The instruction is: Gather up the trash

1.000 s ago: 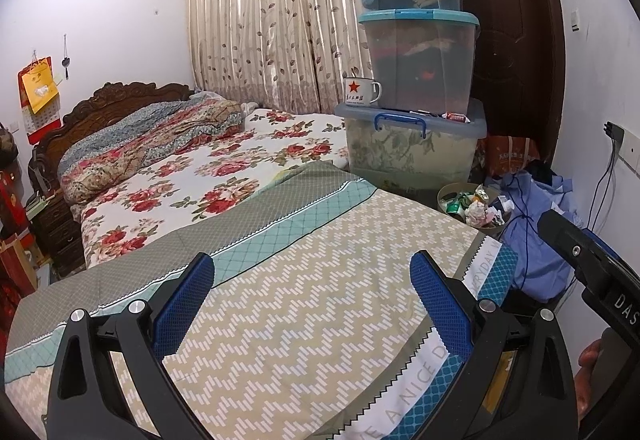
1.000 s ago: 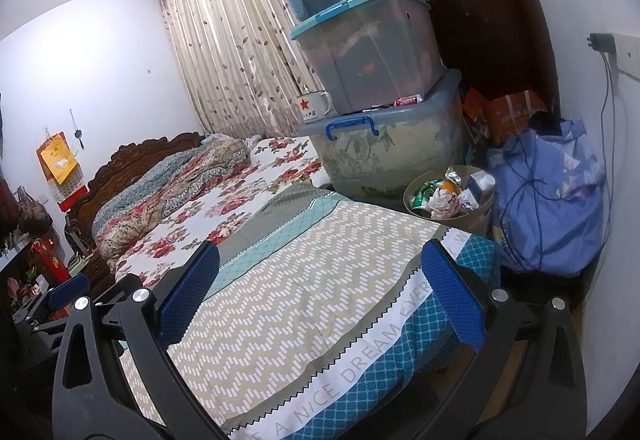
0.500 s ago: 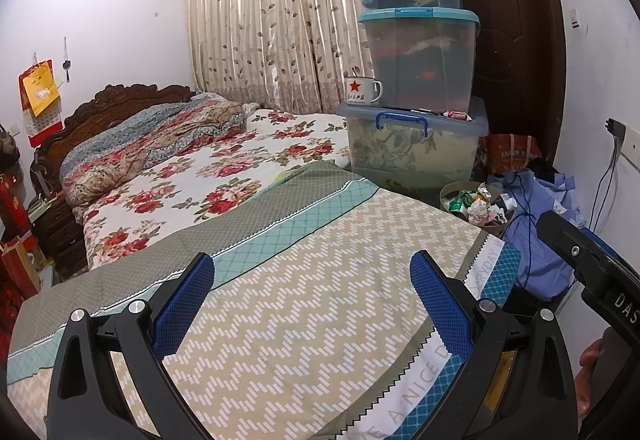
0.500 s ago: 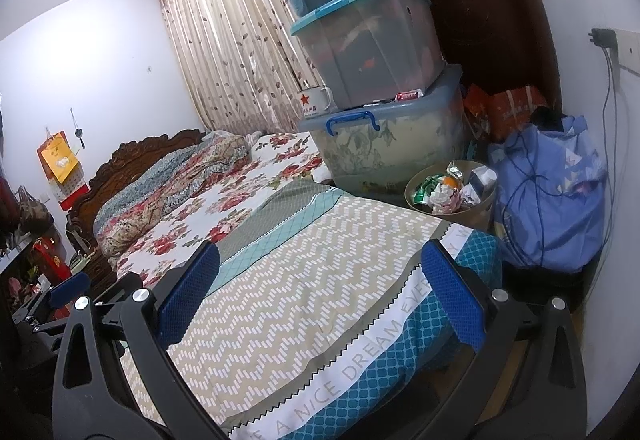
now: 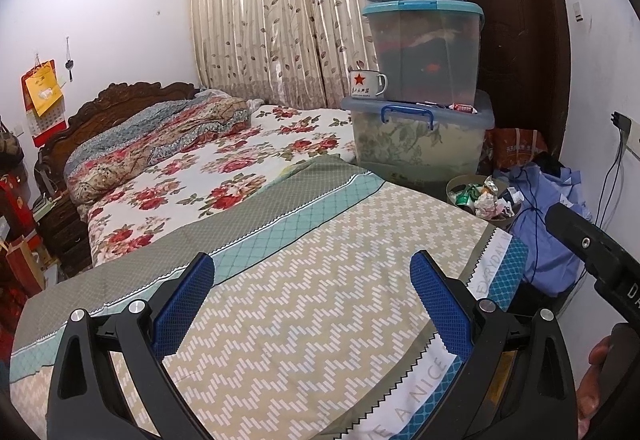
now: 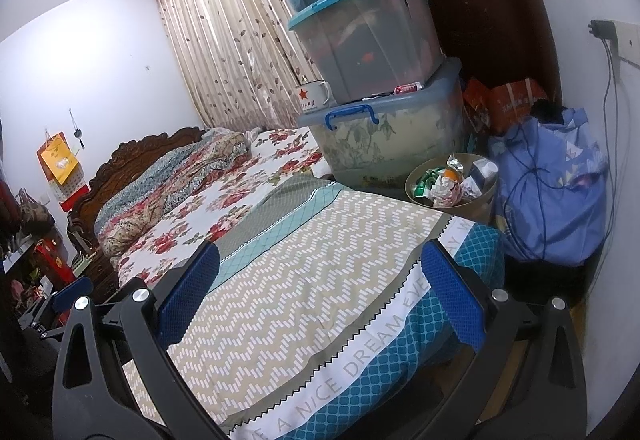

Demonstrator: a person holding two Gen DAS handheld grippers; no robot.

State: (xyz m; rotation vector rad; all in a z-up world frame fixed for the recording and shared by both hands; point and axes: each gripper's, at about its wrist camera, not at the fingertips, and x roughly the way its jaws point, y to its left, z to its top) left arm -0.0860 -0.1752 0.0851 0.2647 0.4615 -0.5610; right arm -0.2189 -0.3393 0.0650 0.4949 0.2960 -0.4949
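The bed [image 5: 280,240] fills most of the room, its near half under a zigzag-patterned beige cover [image 6: 320,280] with a teal lattice border and printed lettering, its far half under a rose-print sheet [image 5: 224,175] and a rumpled patchwork quilt [image 5: 160,135]. Beyond its far corner rises a stack of three translucent plastic storage boxes [image 5: 424,51], two with teal lids and the bottom one with a blue handle, all stuffed with fabric. A soft blue cloth bundle [image 6: 556,199] slumps against the wall beside them, a dark cable trailing over it.

Between boxes and bundle, just off the bed's corner, sits the round tan wastebasket [image 6: 452,183], heaped to the rim with crumpled white paper, a green can and creased foil wrappers (nothing spilling over that I can see).

A white enamel mug [image 5: 366,83] with a red star stands on the bottom box's lid.

The left gripper [image 5: 312,304] hangs over the cover with its blue textured pads spread wide, holding nothing. The right gripper [image 6: 320,288] is likewise wide apart and empty, over the bed's foot, well short of the basket.
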